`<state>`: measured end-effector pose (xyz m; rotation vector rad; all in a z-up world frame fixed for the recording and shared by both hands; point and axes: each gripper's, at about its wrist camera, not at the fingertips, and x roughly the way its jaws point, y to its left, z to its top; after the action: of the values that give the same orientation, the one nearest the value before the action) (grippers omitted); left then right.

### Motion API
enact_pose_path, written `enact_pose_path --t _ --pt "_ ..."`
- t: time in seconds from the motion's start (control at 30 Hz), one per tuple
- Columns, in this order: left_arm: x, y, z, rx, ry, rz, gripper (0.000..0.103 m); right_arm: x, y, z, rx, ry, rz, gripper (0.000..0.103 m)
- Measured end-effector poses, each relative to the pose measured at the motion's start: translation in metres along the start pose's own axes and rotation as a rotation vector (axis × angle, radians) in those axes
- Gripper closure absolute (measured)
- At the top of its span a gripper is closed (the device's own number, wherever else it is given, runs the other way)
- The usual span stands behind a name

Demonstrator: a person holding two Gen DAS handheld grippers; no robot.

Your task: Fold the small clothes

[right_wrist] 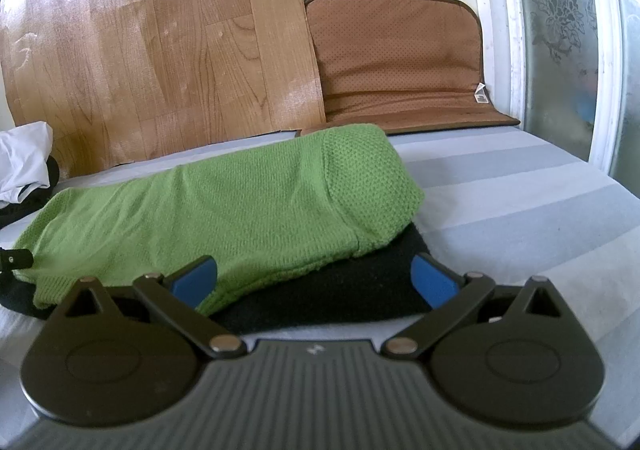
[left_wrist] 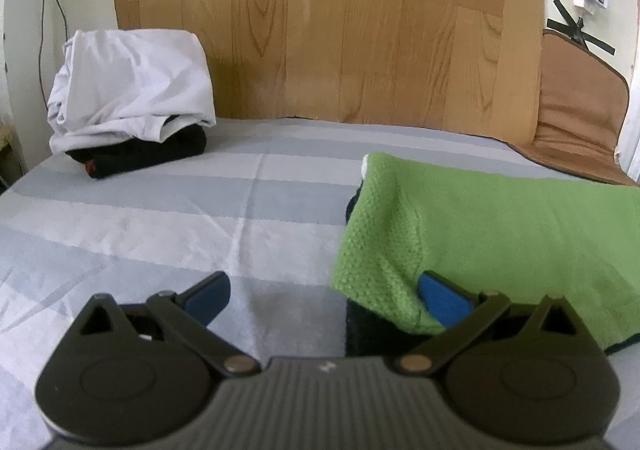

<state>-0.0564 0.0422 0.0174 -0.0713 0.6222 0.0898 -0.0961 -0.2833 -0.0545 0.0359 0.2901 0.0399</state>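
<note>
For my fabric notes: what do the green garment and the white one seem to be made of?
Green garment: looks like a knit, matte, with a pebbly waffle texture; the fibre is unclear. White garment: seems a thin, smooth woven or jersey cloth, with soft creases.

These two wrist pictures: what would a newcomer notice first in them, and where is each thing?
The bright green knitted garment stands out first; it lies folded over a black garment on the striped sheet, just ahead of the open right gripper. The open left gripper sits at its left end. Next, at the far left by the wood-pattern board, a white garment is piled on dark cloth.
</note>
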Motion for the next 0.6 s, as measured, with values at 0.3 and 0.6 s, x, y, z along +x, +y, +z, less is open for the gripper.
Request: enact_pose_path --t 0.3,0.6 --pt "-0.0007 -0.0004 0.0001 0.009 -0.005 0.002 0.0 0.0 0.0001 0.0 -0.002 -0.003 -0.001 0.0" --pt "-0.0011 -0.0005 0.0001 0.015 -0.004 0.004 0.0 -0.0078 0.0026 -0.0015 -0.01 -0.052 -0.015 0.002"
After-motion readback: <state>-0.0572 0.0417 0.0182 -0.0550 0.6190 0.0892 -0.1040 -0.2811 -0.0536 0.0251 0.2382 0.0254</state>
